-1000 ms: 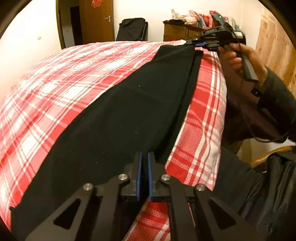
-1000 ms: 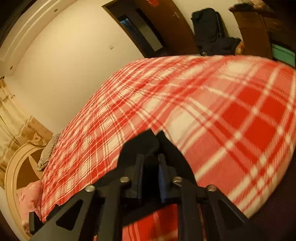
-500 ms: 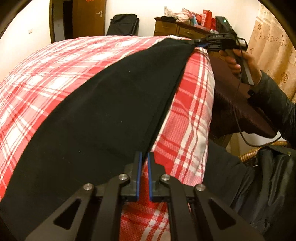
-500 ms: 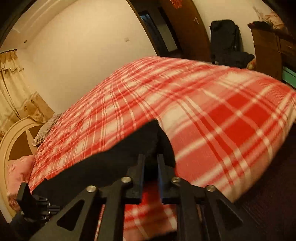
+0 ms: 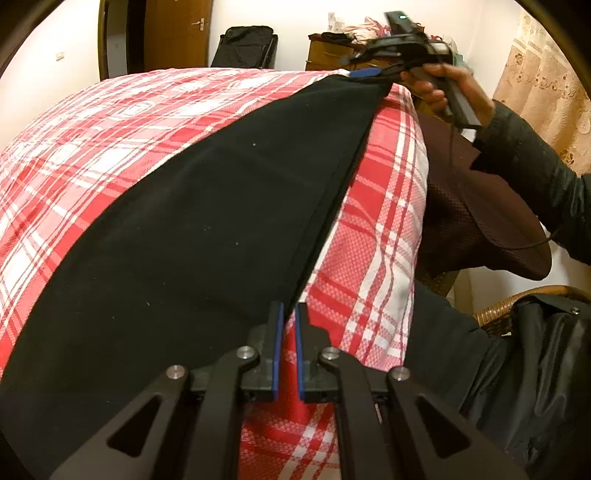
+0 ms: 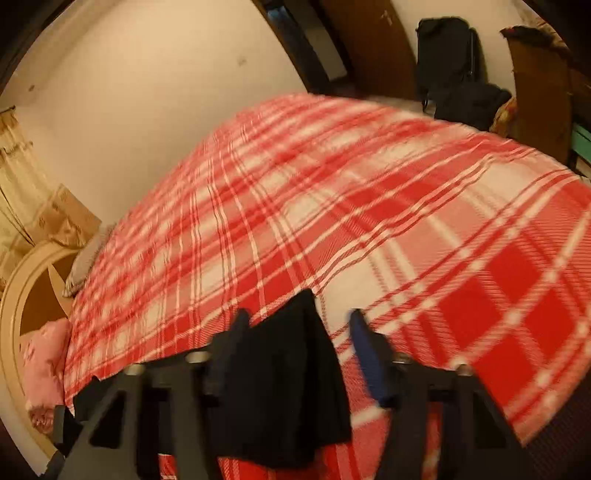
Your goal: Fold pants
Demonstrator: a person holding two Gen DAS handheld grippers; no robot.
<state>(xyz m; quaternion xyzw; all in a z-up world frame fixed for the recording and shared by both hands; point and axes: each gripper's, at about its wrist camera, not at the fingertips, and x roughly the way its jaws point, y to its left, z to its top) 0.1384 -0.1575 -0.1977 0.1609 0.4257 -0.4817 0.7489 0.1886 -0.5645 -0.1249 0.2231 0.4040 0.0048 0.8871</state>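
Note:
Black pants (image 5: pixel 207 229) lie stretched lengthwise near the right edge of a red plaid bed (image 5: pixel 110 122). My left gripper (image 5: pixel 290 310) is shut, and its tips pinch the near edge of the pants. At the far end a hand (image 5: pixel 443 85) holds my right gripper (image 5: pixel 369 72) at the other end of the pants. In the right wrist view the right gripper (image 6: pixel 297 321) has its jaws opening. The end of the pants (image 6: pixel 280 387) lies loose between the spread fingers (image 6: pixel 364 339), and the pads do not press on it.
The bed's edge drops off just right of the pants. A wicker chair (image 5: pixel 517 302) with a dark jacket (image 5: pixel 535 369) stands beside it. A dresser (image 5: pixel 332 51), a black bag (image 5: pixel 243 46) and a door (image 5: pixel 173 33) are at the back. A pink pillow (image 6: pixel 40 362) lies by the headboard.
The right gripper's jaws have spread apart and let go of the pants' end, which now rests on the bed. The left gripper stays shut in the same spot.

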